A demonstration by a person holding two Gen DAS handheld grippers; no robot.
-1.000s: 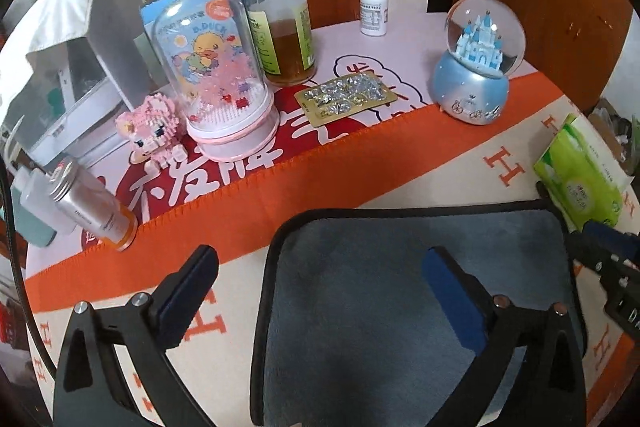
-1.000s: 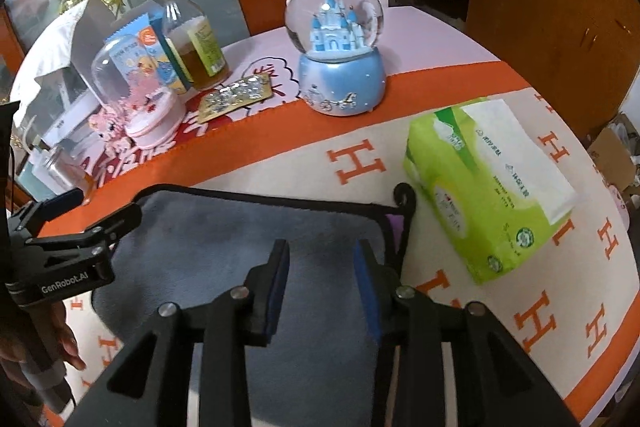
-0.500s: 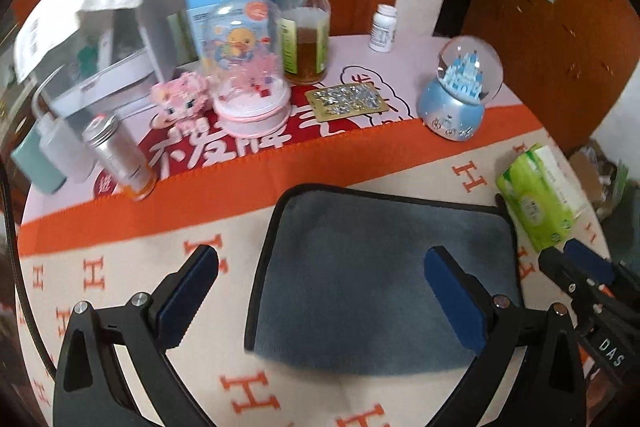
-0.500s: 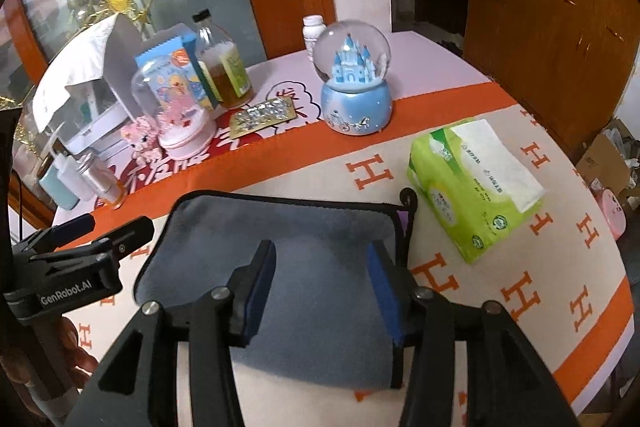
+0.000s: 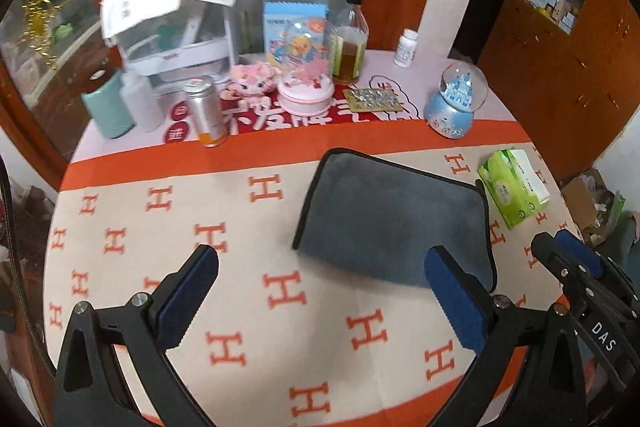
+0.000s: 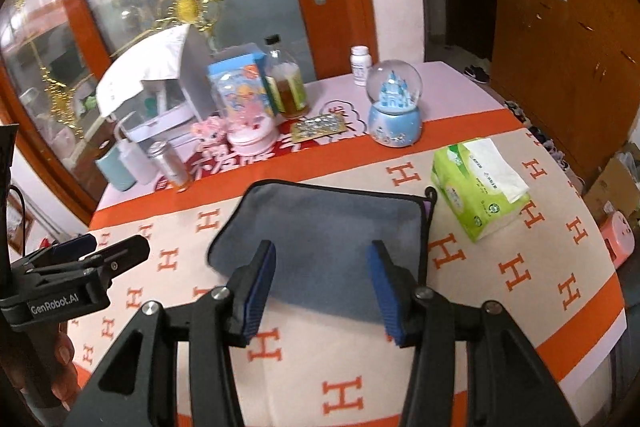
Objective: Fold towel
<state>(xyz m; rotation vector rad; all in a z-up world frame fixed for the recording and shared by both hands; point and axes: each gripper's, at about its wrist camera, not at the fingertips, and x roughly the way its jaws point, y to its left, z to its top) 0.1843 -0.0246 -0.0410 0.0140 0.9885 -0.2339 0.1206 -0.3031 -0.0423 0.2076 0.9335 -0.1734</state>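
A grey towel (image 5: 392, 215) with black edging lies folded flat on the patterned tablecloth; it also shows in the right wrist view (image 6: 332, 227). My left gripper (image 5: 320, 299) is open and empty, held above the cloth in front of the towel's near left corner. My right gripper (image 6: 322, 287) is open and empty, held above the towel's near edge. The right gripper also shows at the right edge of the left wrist view (image 5: 576, 267), and the left gripper at the left of the right wrist view (image 6: 92, 259).
A green tissue pack (image 6: 480, 183) lies right of the towel. A blue snow globe (image 6: 394, 107), a brown bottle (image 6: 288, 83), a pink dome toy (image 6: 248, 115), a metal can (image 5: 206, 115), a pill bottle (image 6: 360, 65) and a white case (image 5: 172, 27) stand at the back. The round table's edge (image 5: 56, 187) curves at left.
Both grippers have pulled back and up from the towel, so more of the table shows. The right gripper has opened wider. The towel lies still.
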